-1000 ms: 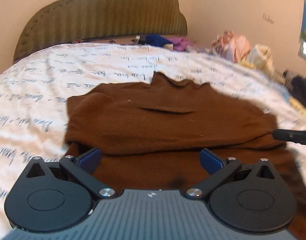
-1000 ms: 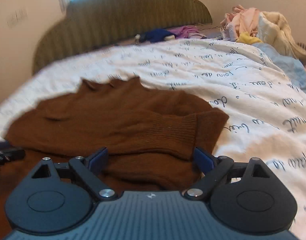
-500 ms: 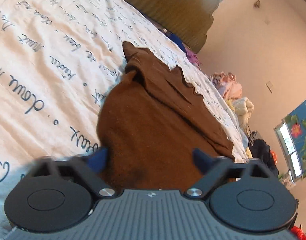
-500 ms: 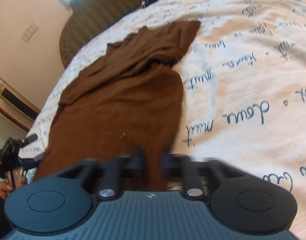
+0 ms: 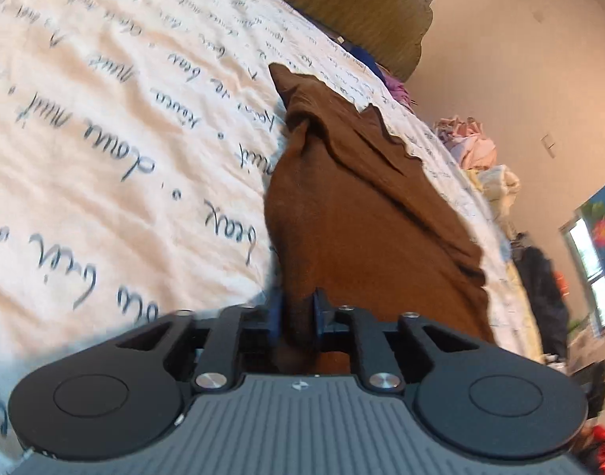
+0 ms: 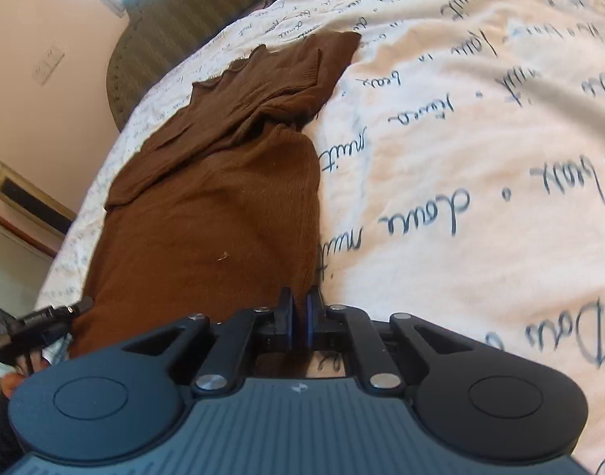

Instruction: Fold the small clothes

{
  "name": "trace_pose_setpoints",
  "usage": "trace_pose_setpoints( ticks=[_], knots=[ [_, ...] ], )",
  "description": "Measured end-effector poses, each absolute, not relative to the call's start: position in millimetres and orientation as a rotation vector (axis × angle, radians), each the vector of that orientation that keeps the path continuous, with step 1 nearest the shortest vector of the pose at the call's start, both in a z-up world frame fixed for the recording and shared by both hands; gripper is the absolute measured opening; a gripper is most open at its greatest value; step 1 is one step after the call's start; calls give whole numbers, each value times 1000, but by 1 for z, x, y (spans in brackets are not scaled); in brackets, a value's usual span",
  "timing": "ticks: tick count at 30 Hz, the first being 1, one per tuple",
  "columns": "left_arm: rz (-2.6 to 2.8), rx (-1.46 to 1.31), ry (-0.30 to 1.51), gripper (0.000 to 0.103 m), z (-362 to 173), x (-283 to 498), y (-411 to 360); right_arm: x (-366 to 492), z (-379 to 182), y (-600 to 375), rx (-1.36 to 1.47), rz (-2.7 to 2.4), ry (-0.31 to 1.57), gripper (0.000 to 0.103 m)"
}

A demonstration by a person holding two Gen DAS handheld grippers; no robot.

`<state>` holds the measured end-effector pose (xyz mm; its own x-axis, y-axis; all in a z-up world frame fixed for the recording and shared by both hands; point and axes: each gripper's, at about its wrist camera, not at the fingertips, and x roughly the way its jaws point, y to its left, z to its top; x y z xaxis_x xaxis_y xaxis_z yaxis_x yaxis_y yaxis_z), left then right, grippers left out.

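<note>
Brown sweater (image 5: 362, 229) hem pinched between both grippers' fingers (image 6: 288, 316).

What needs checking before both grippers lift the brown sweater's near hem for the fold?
1. Left gripper on the brown sweater: ok, thick bunch of hem between its jaws, which are closing.
2. Right gripper grip: ok, jaws shut on the sweater's edge, though only a thin bite.
3. Sleeves folded in over the body: ok.
4. Collar end lying flat on the bedsheet: ok.
5. Same layers caught on both sides: cannot tell.
</note>
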<state>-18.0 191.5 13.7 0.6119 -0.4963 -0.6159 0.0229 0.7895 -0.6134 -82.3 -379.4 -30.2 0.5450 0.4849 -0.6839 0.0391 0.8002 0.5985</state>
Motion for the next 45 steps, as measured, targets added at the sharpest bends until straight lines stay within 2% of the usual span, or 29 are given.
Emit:
trace_pose_setpoints(
  ticks=[1, 2, 3, 4, 5, 8, 10, 13, 14, 15, 16, 17, 18, 19, 23, 27, 31, 32, 33, 34, 35, 36, 40, 43, 44, 45],
  knots=[
    [-350, -626, 878, 47, 15, -24, 194, -89, -32, -383, 657, 307, 983, 10],
    [-378, -655, 879, 67, 17, -32, 197, -98, -33, -386, 699, 334, 997, 13],
    [-405, -692, 879, 75, 18, -42, 199, -107, -35, -388, 732, 356, 1012, 17],
    [-434, -726, 892, 92, 17, -50, 200, -117, -39, -388, 778, 383, 1030, 21],
    [-461, -743, 908, 98, 17, -59, 198, -126, -45, -388, 821, 413, 1050, 27],
    [-486, -777, 930, 101, 10, -78, 186, -147, -59, -379, 917, 494, 1098, 27],
    [-495, -838, 915, 102, 6, -85, 180, -153, -67, -371, 981, 535, 1112, 27],
    [-497, -832, 930, 97, 7, -87, 171, -151, -70, -361, 972, 540, 1111, 23],
    [-495, -830, 944, 84, 8, -86, 170, -150, -68, -359, 957, 538, 1109, 11],
    [-502, -834, 967, 63, 7, -85, 171, -150, -66, -358, 923, 536, 1109, 6],
    [-508, -837, 992, 49, 5, -84, 172, -150, -63, -357, 892, 536, 1103, 6],
    [-515, -840, 1015, 18, 3, -83, 172, -149, -58, -357, 877, 543, 1095, 6],
    [-527, -840, 1027, 11, 2, -82, 173, -150, -51, -358, 864, 562, 1074, 5],
    [-531, -830, 1020, 11, 5, -85, 173, -151, -41, -358, 845, 582, 1048, 5],
    [-539, -740, 987, 10, 24, -95, 171, -153, -8, -363, 708, 585, 1040, 5],
    [-451, -643, 1045, 11, 6, -98, 173, -157, -34, -368, 656, 504, 1155, 5],
    [-439, -682, 1084, 19, 8, -98, 187, -165, -40, -376, 766, 451, 1101, 8],
    [-413, -676, 1082, 31, 16, -97, 193, -167, -34, -378, 762, 436, 1094, 10],
    [-378, -668, 1065, 53, 26, -95, 200, -167, -24, -382, 753, 410, 1068, 12],
    [-343, -653, 1029, 65, 38, -92, 207, -167, -13, -388, 747, 380, 1024, 15],
    [-305, -628, 972, 85, 52, -88, 211, -166, 0, -394, 725, 340, 964, 19],
    [-273, -593, 906, 95, 66, -82, 211, -160, 12, -393, 681, 304, 906, 26],
    [-290, -527, 705, 94, 96, -34, 165, -110, 33, -362, 565, 278, 736, 40],
    [-247, -449, 686, 90, 83, 12, 105, -51, 25, -325, 569, 295, 653, 41],
    [-206, -382, 697, 85, 77, 25, 84, -33, 19, -313, 557, 277, 653, 42],
    [-169, -310, 711, 84, 68, 34, 64, -11, 11, -298, 528, 251, 667, 41]
  ],
)
